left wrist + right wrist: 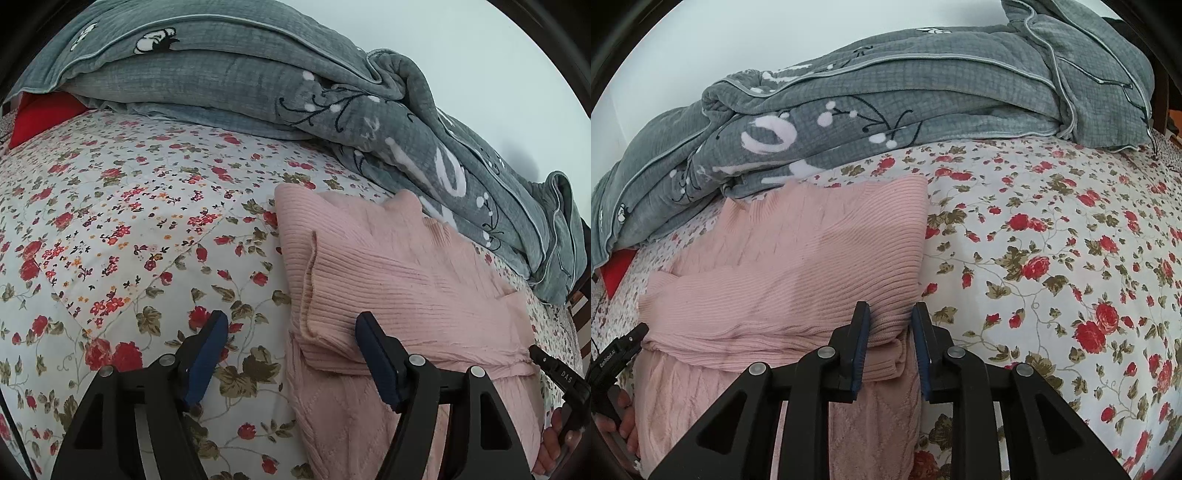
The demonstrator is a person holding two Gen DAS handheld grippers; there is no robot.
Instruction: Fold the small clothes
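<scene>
Left hand-held gripper [290, 326]: tilted downward toward the bed, jaws spread wide and released; its left finger is over the bare sheet, its right finger over the left edge of the sweater, nothing pinched between them.
Right hand-held gripper [890, 319]: tilted downward, jaws narrow, set astride the folded right corner of the sweater; a gap shows between the right pad and the knit, so whether it clenches the fabric I cannot tell.
Hands: in the left wrist view a hand [554, 450] shows at the lower right edge behind the other tool's body; in the right wrist view fingers [622, 417] show at the lower left.
Pink sweater [798, 258]: lies on the floral bed sheet [1052, 258], partly folded, a ribbed layer doubled over a cable-knit layer beneath.
Sweater's long axis: runs from the grippers away toward the quilt, far end just beside it.
Grey quilt [886, 99]: bunched along the far side of the bed.
Red cloth [44, 114]: tucked under the quilt's end.
</scene>
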